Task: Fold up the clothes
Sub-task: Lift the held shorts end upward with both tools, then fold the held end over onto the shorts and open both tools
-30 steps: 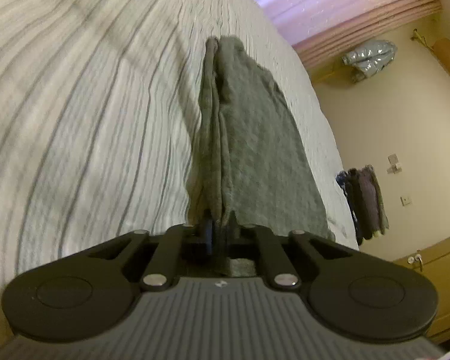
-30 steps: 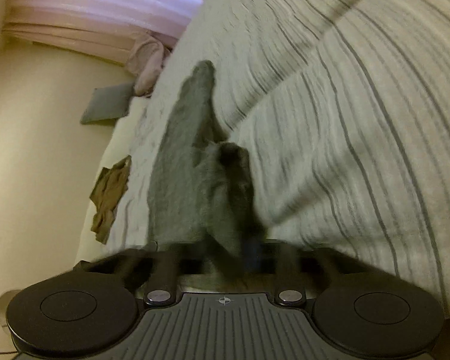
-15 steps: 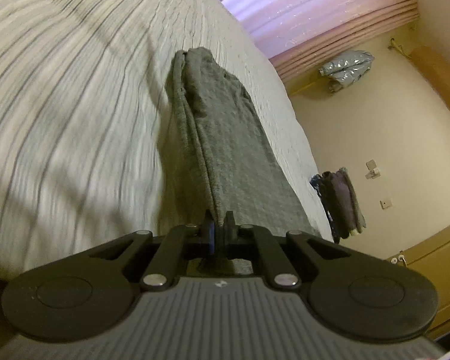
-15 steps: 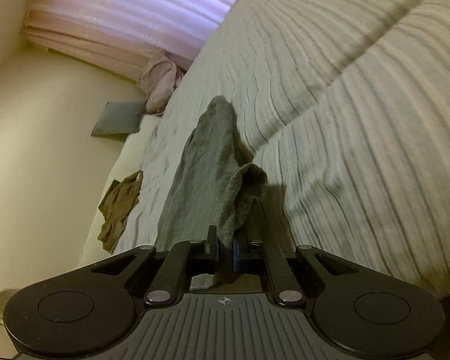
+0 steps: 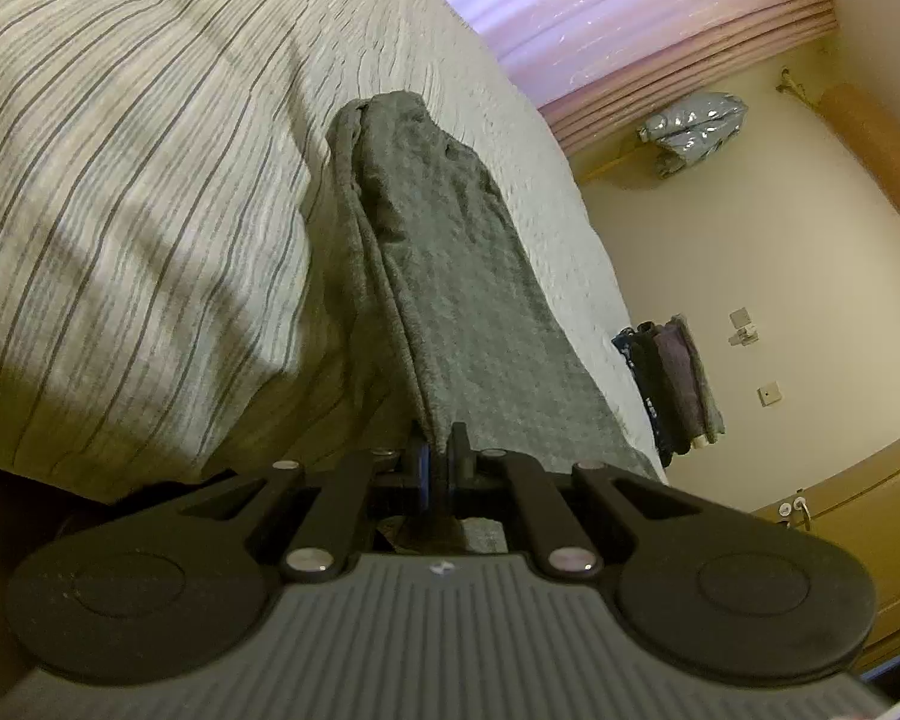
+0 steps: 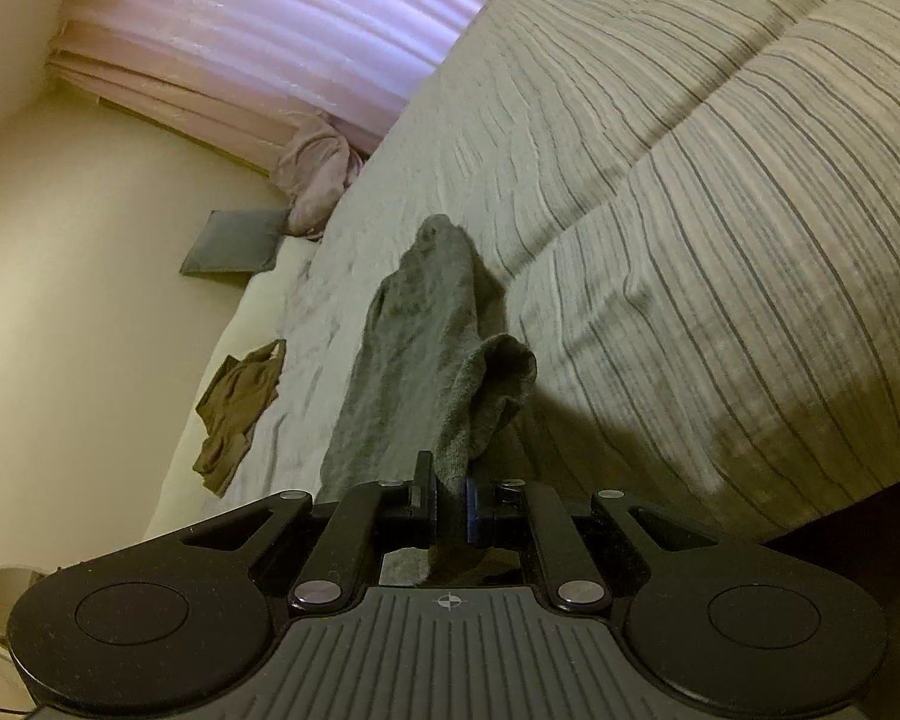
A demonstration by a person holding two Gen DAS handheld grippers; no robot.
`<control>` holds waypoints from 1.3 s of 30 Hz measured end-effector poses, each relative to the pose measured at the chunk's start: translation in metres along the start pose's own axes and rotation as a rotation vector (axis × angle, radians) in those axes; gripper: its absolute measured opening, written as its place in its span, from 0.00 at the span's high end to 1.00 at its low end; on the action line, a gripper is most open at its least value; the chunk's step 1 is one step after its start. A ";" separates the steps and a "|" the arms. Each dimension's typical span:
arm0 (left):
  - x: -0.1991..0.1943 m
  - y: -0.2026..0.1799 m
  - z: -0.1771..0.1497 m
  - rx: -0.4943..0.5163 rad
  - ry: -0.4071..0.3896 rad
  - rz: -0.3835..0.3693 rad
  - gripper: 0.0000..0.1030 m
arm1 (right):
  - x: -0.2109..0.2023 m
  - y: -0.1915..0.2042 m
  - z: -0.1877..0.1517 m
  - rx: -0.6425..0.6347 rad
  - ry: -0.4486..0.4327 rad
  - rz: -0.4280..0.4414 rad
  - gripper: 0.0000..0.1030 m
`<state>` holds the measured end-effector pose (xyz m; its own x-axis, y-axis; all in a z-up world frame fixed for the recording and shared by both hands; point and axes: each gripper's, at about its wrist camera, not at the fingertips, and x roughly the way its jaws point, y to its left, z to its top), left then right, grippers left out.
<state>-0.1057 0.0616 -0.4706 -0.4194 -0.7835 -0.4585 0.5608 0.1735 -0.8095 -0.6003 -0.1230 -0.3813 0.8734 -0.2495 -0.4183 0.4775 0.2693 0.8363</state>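
While pink curtains (image 5: 618, 6) glow beyond the striped bed (image 5: 120, 180), the grey garment (image 5: 450, 276) stretches lengthwise toward them, left tongs (image 5: 437, 461) and right tongs (image 6: 450, 495) both clamping its near edge.

My left gripper (image 5: 437, 450) and right gripper (image 6: 450, 483) both sit low and level, jaws clamped on the cloth (image 5: 450, 276).
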 end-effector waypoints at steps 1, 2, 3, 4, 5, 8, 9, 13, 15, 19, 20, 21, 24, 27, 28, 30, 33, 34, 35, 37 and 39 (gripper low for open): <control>0.001 -0.001 0.000 -0.002 -0.005 -0.005 0.98 | 0.001 -0.001 0.000 0.003 0.000 -0.002 0.93; 0.001 -0.001 0.001 -0.005 -0.008 -0.010 0.98 | 0.002 -0.001 0.000 0.007 0.000 -0.005 0.93; 0.002 -0.001 0.000 -0.008 -0.012 -0.013 0.98 | 0.002 -0.002 0.000 0.011 0.001 -0.005 0.93; 0.002 -0.001 0.000 -0.009 -0.014 -0.013 0.98 | 0.003 -0.004 0.001 0.015 0.003 -0.006 0.93; 0.002 -0.001 0.000 -0.012 -0.016 -0.014 0.98 | 0.003 -0.006 0.001 0.018 0.005 -0.008 0.93; 0.001 -0.001 0.000 -0.035 -0.021 -0.021 0.98 | 0.003 -0.008 0.003 0.027 0.014 -0.011 0.93; 0.000 -0.001 0.000 -0.045 -0.024 -0.023 0.98 | 0.002 -0.008 0.004 0.029 0.014 -0.011 0.93; 0.000 -0.003 0.003 -0.070 -0.023 -0.031 0.98 | 0.001 -0.008 0.011 0.035 0.015 0.000 0.93; 0.000 -0.005 0.007 -0.083 -0.023 -0.040 0.98 | 0.002 -0.006 0.016 0.038 0.021 0.005 0.93; 0.003 -0.008 0.026 -0.134 -0.023 -0.066 0.97 | 0.005 0.000 0.031 0.048 0.035 0.020 0.93; 0.004 -0.009 0.032 -0.147 -0.023 -0.072 0.97 | 0.008 0.002 0.038 0.059 0.038 0.023 0.93; 0.007 -0.010 0.041 -0.158 -0.026 -0.080 0.97 | 0.011 0.002 0.045 0.070 0.040 0.027 0.93; 0.017 -0.012 0.072 -0.189 -0.033 -0.096 0.97 | 0.027 0.006 0.074 0.112 0.044 0.053 0.92; 0.039 -0.010 0.110 -0.224 -0.029 -0.090 0.97 | 0.051 0.009 0.109 0.157 0.042 0.058 0.92; 0.048 -0.008 0.123 -0.243 -0.027 -0.083 0.97 | 0.061 0.010 0.120 0.164 0.039 0.050 0.92; 0.069 0.001 0.147 -0.286 -0.028 -0.076 0.97 | 0.085 0.008 0.146 0.181 0.028 0.027 0.92; 0.099 0.021 0.180 -0.376 -0.032 -0.065 0.97 | 0.124 -0.006 0.180 0.258 0.022 -0.008 0.92; 0.110 0.030 0.189 -0.412 -0.031 -0.059 0.96 | 0.138 -0.015 0.191 0.305 0.021 -0.021 0.93; 0.117 0.037 0.194 -0.450 -0.026 -0.054 0.96 | 0.151 -0.023 0.199 0.349 0.022 -0.040 0.92; 0.132 0.051 0.203 -0.526 -0.016 -0.048 0.95 | 0.173 -0.040 0.210 0.438 0.026 -0.067 0.90; 0.146 0.065 0.213 -0.602 -0.006 -0.041 0.94 | 0.190 -0.057 0.217 0.517 0.019 -0.064 0.68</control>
<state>0.0213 -0.1686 -0.5123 -0.4275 -0.7994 -0.4222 0.0409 0.4494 -0.8924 -0.4824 -0.3877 -0.4309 0.8477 -0.2326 -0.4767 0.4243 -0.2418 0.8726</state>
